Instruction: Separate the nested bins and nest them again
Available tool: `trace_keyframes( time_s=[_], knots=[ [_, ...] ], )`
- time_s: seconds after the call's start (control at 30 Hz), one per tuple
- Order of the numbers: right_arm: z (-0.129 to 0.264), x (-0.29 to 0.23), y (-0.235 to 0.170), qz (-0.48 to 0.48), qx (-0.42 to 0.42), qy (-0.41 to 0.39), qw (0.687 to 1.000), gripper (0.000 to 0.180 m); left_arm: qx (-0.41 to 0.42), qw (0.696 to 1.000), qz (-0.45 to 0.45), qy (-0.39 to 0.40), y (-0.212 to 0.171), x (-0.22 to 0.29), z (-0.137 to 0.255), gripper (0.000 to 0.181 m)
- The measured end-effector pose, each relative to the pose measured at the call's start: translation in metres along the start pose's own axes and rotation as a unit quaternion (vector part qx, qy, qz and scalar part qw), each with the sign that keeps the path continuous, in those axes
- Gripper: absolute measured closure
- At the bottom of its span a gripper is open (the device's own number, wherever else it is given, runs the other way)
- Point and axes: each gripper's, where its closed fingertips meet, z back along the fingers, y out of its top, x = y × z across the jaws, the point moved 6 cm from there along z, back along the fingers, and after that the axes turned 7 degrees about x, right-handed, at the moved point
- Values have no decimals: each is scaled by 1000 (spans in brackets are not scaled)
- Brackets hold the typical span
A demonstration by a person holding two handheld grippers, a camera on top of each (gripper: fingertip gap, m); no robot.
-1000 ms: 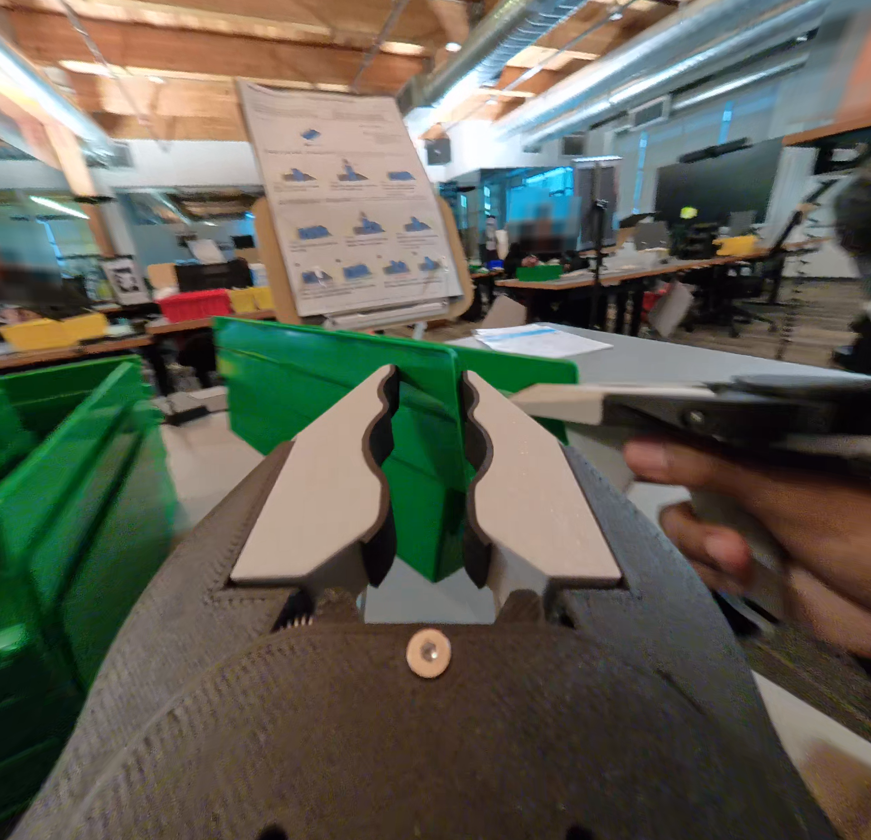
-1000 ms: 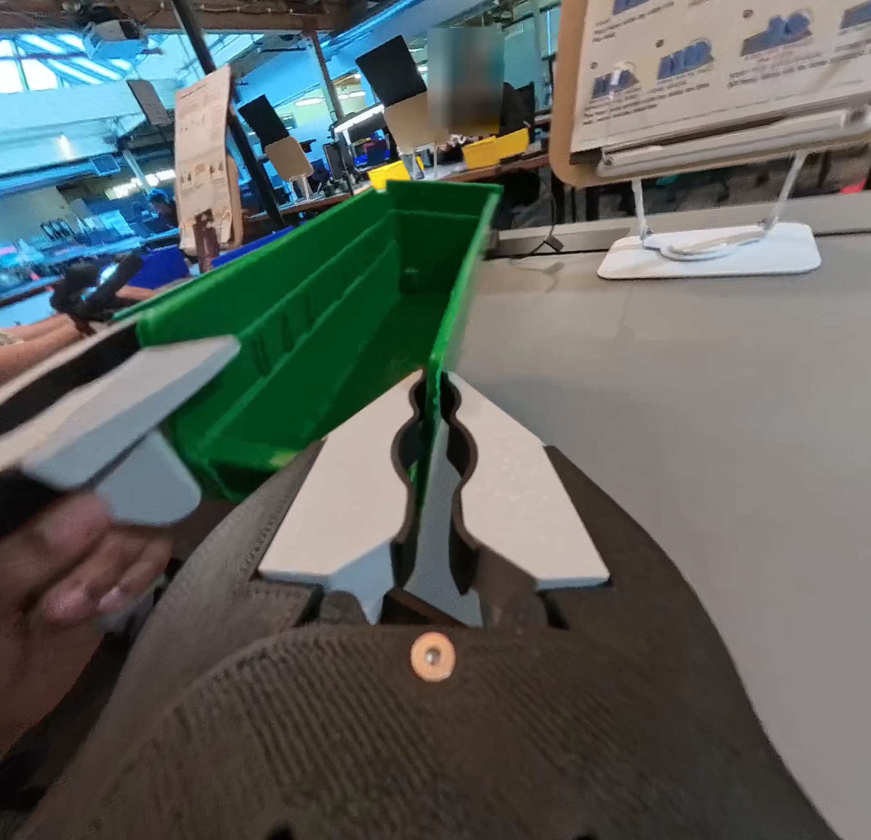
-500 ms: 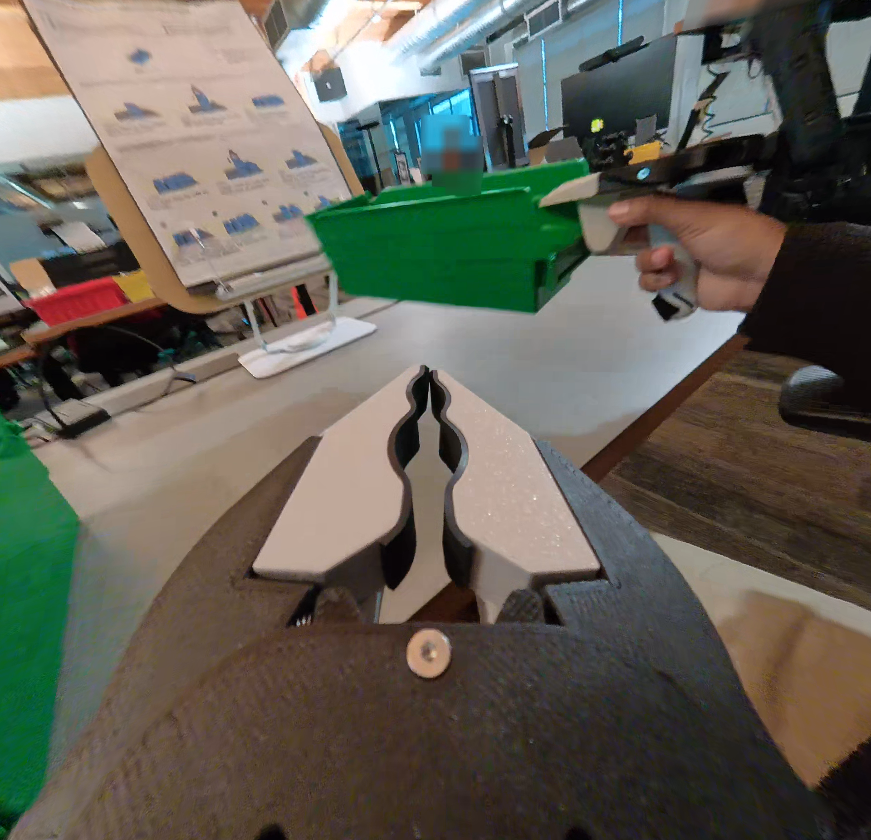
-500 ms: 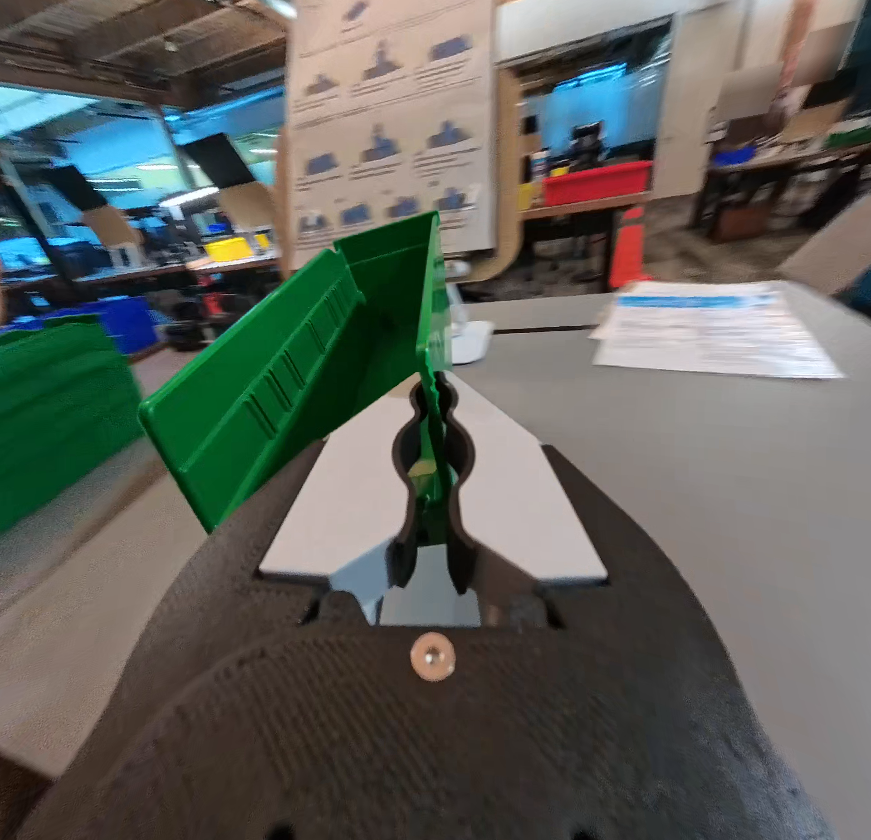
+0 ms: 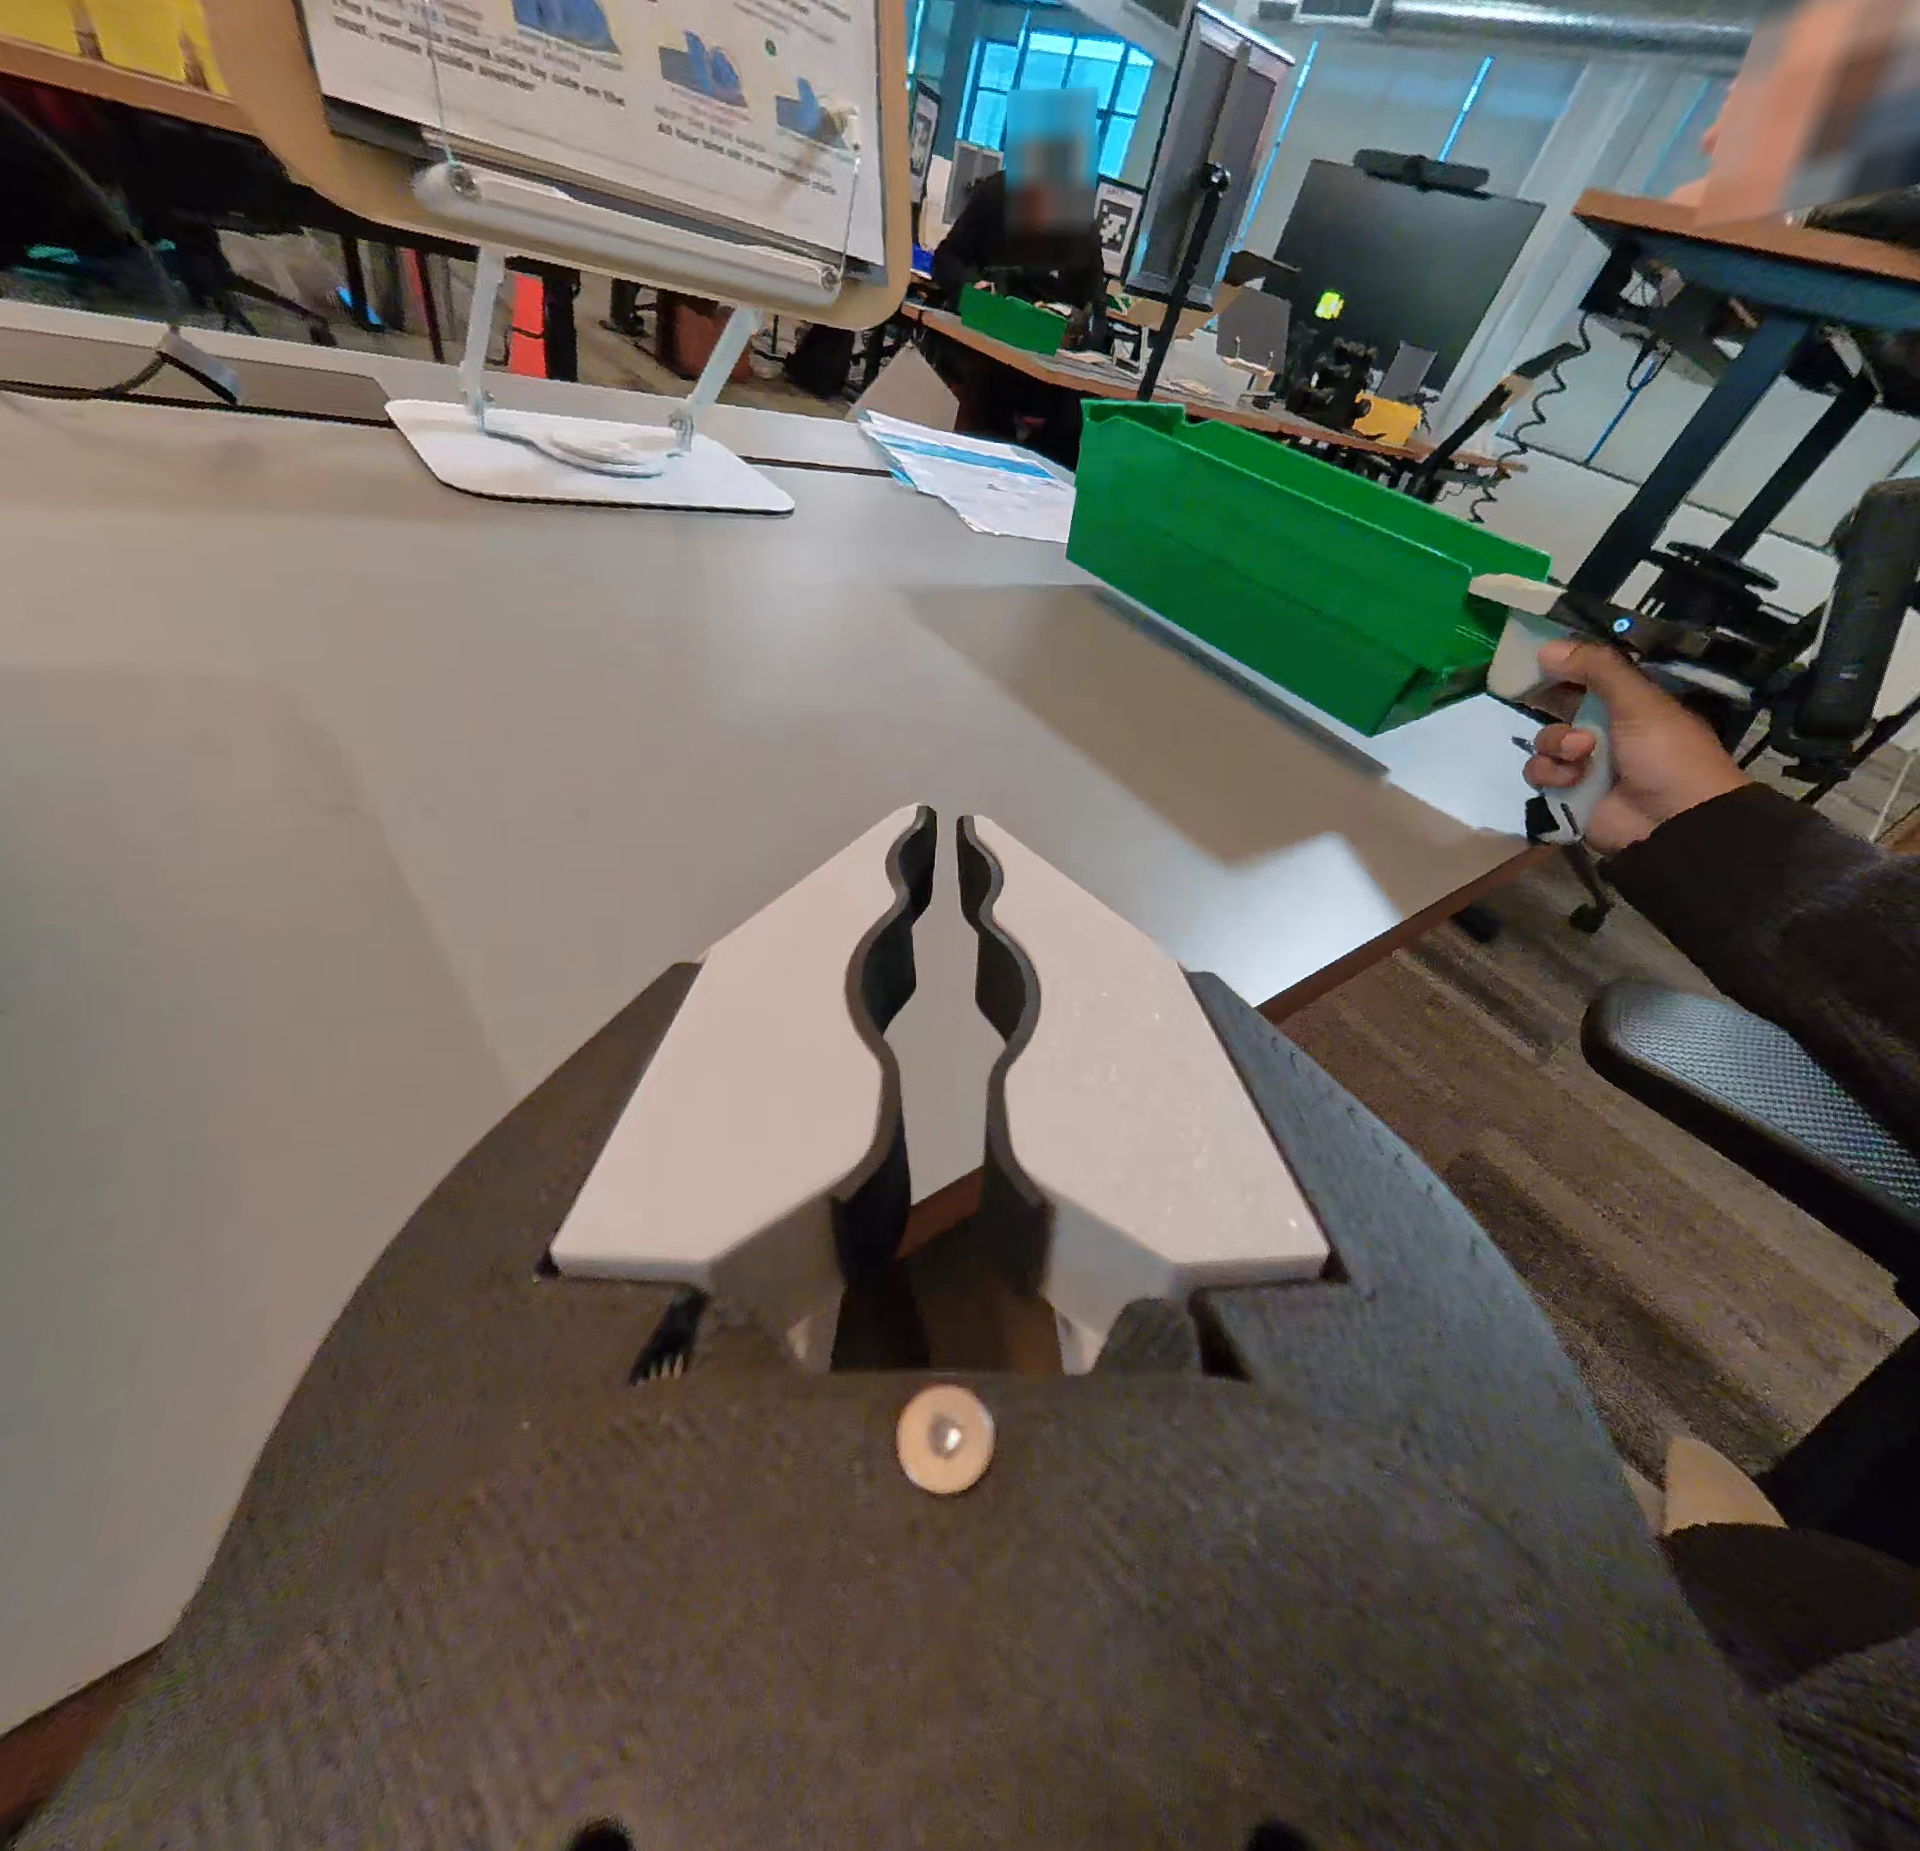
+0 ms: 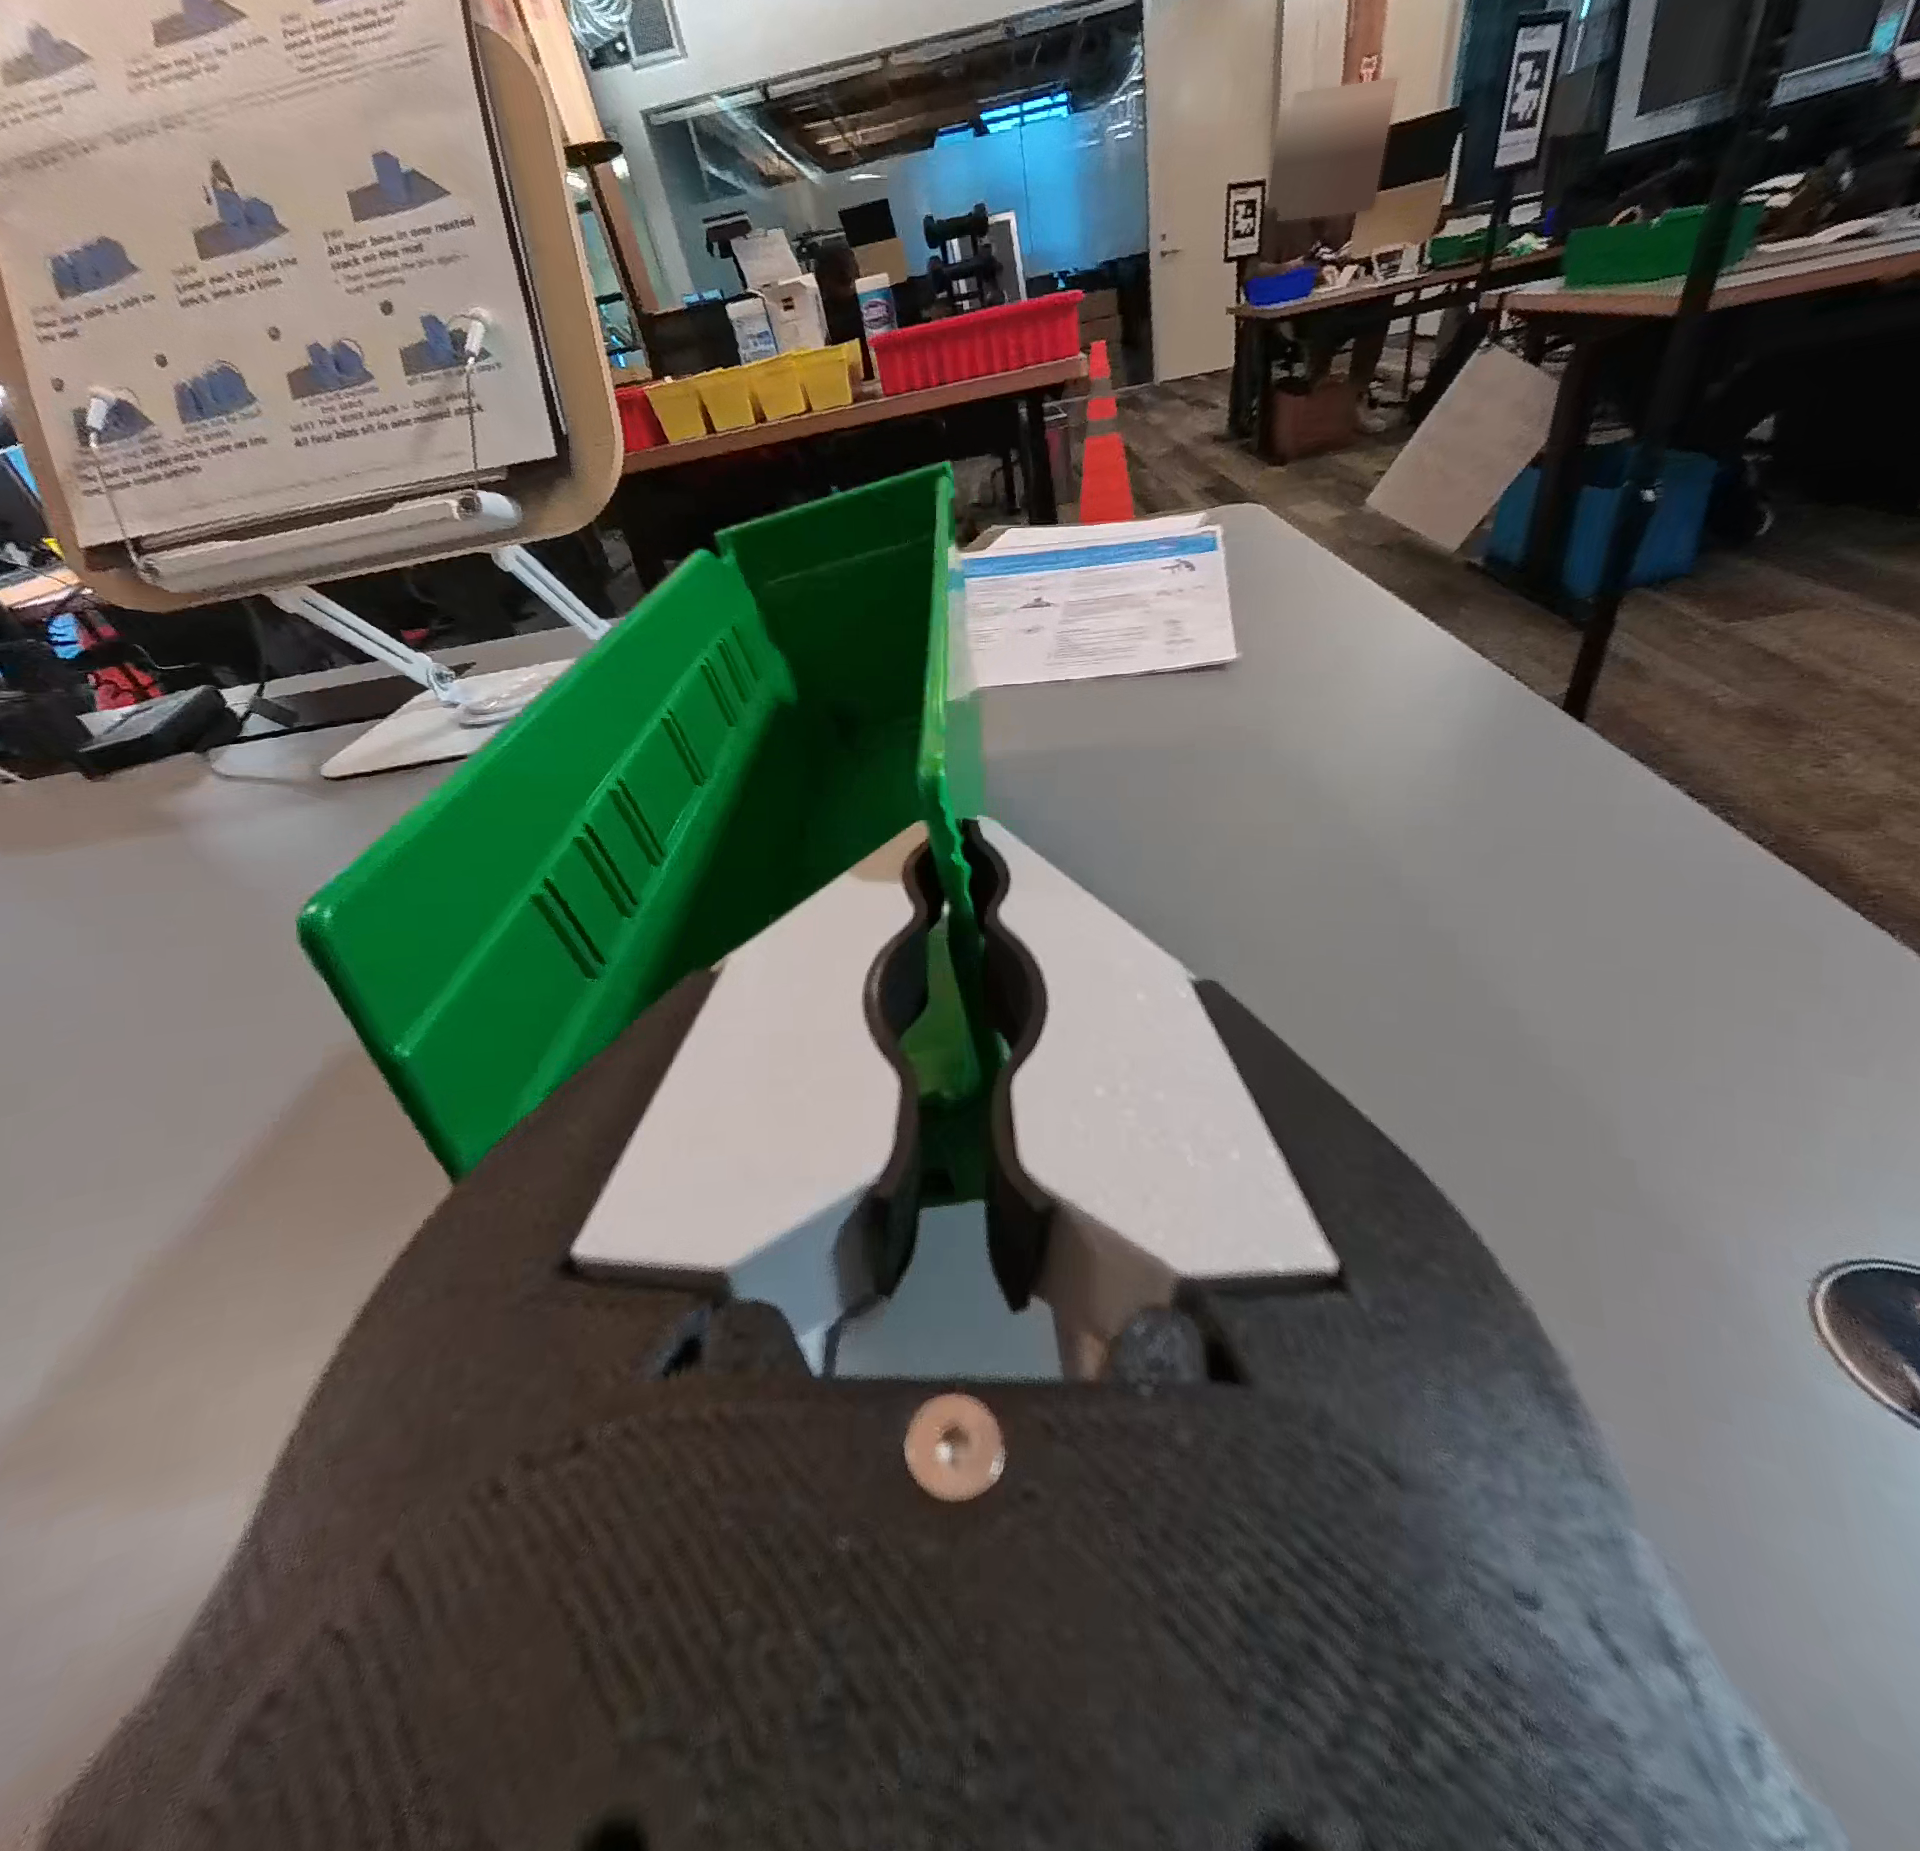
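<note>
A green bin [image 5: 1278, 575] hangs low over the right end of the grey table [image 5: 416, 710]; I cannot tell whether it touches the table. My right gripper [image 6: 951, 845] is shut on the bin's right side wall, with the open bin [image 6: 623, 814] stretching away to the left of the fingers. In the left wrist view that gripper [image 5: 1507, 606] shows at the bin's near end, held by a hand. My left gripper [image 5: 940, 825] is empty, its jaws almost together, well to the left of the bin over bare table. No other bins are in view.
An instruction board on a white stand [image 5: 582, 87] stands at the back of the table and also shows in the right wrist view [image 6: 281, 243]. Paper sheets [image 6: 1101, 596] lie behind the bin. The table's right edge and a chair armrest [image 5: 1745, 1084] are close.
My left gripper, open around a green bin wall one second ago, has let go, shut and pulled away. My right gripper has carried the bin to the right and lowered it toward the table.
</note>
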Motion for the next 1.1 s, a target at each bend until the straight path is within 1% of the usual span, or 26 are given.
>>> trace_keyframes(
  time_s=[0.1, 0.23, 0.33, 0.43, 0.47, 0.5, 0.57, 0.6, 0.7, 0.87, 1.0, 1.1],
  knots=[
    [0, 8, -3, -8, -17, -18, 1000, 180, -4, 1000, -2, -1, -1, -1, 0, 180],
    [3, 21, -2, -2, -14, -42, 999, 179, -6, 1000, -3, -4, -2, 0, 0, 180],
    [4, 31, -4, -25, -21, -40, 999, 179, -11, 1000, -2, -6, -4, 1, -1, 180],
    [6, 38, -6, -42, -26, -57, 997, 176, -10, 1000, 4, -6, -4, 0, -1, 180],
    [6, 40, -5, -39, -23, -70, 997, 173, -11, 1000, 6, -6, -4, 0, -1, 180],
    [6, 41, -3, -33, -16, -81, 996, 165, -12, 1000, 5, -6, -5, 0, -2, 180],
    [7, 43, 3, -19, 1, -116, 993, 156, -17, 1000, 5, -7, -6, 0, -2, 180],
    [7, 42, 6, -9, 6, -124, 992, 154, -18, 1000, 6, -8, -7, 0, -2, 180],
    [7, 36, 9, 27, 5, -123, 992, 160, -22, 1000, 10, -9, -9, 0, -3, 180],
    [4, 32, 2, 93, -22, -139, 986, 170, -8, 1000, 18, -4, -5, -3, -2, 180],
    [3, 33, 0, 71, -42, -143, 986, 168, -3, 1000, -16, -2, -3, -1, -1, 180],
    [2, 35, -6, 52, -75, -149, 985, 161, -6, 999, -31, -8, -5, 4, -2, 181]
  ],
)
